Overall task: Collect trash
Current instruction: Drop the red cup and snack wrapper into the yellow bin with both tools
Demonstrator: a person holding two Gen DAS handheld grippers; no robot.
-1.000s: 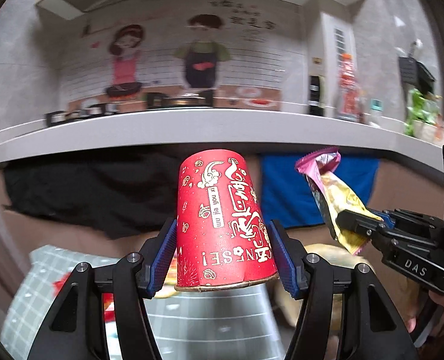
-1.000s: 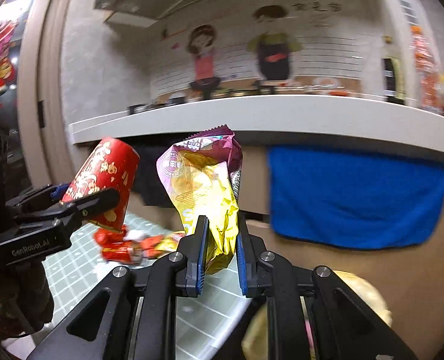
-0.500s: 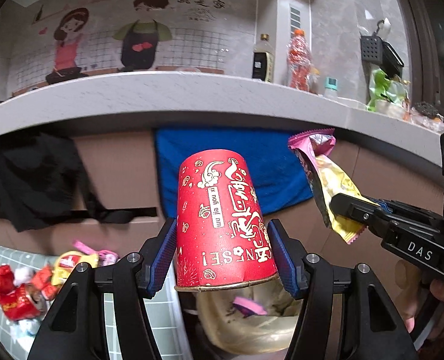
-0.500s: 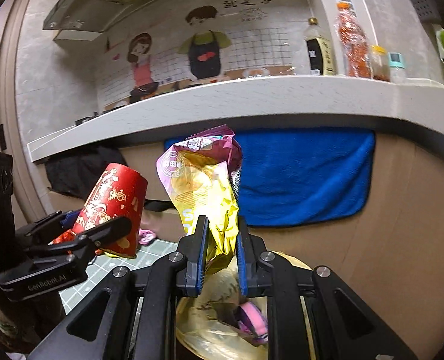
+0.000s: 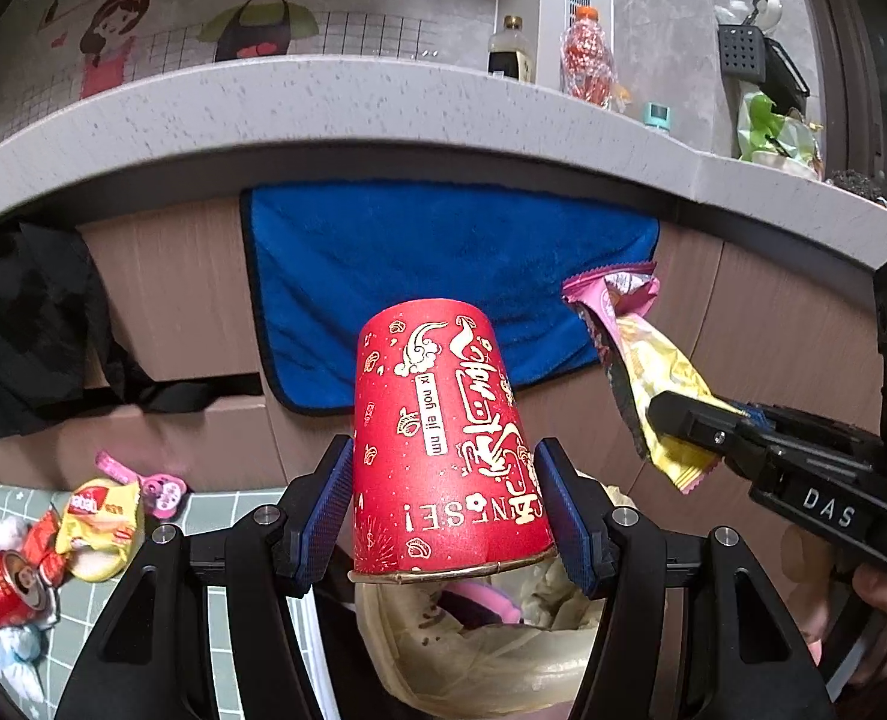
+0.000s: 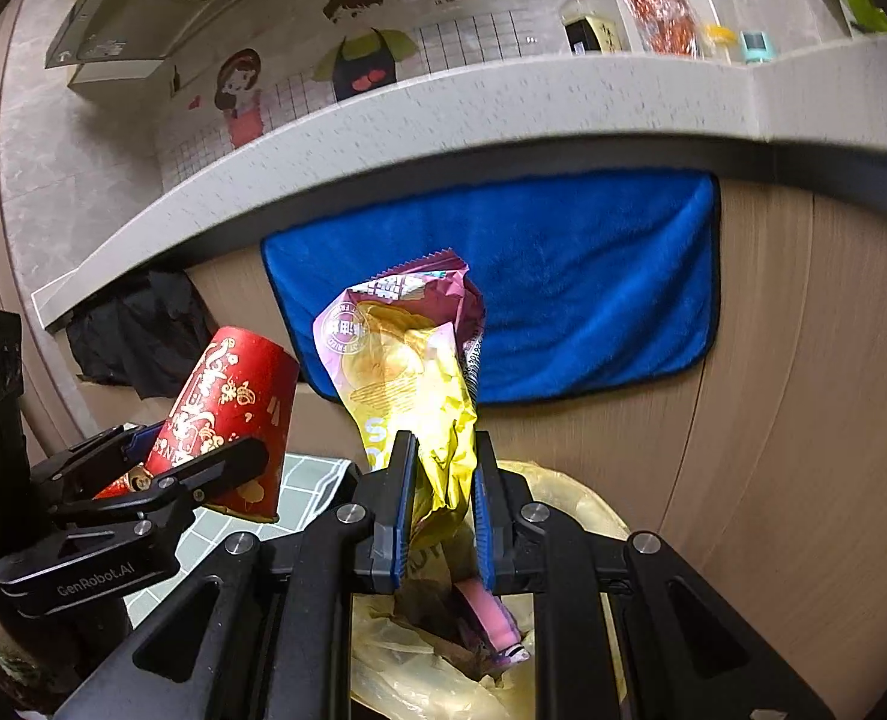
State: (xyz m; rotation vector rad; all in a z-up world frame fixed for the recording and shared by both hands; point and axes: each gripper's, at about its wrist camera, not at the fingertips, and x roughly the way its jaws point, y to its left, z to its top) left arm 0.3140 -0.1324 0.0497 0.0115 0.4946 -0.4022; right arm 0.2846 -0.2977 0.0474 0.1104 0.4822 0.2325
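Red paper cup (image 5: 449, 450) held inverted between left fingers (image 5: 323, 501), crisp packet (image 6: 419, 384) pinched by right fingers (image 6: 398, 498); released early, both probably miss the bin bag (image 6: 569, 504).

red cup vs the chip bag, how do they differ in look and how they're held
The red cup is a rigid paper cone with gold print, held upside down; the chip bag is a crumpled, limp yellow and purple wrapper standing upward. The left gripper stands wide on the cup's sides, while the right gripper is pinched nearly shut on the bag's lower end. Both are held above the bag-lined bin.
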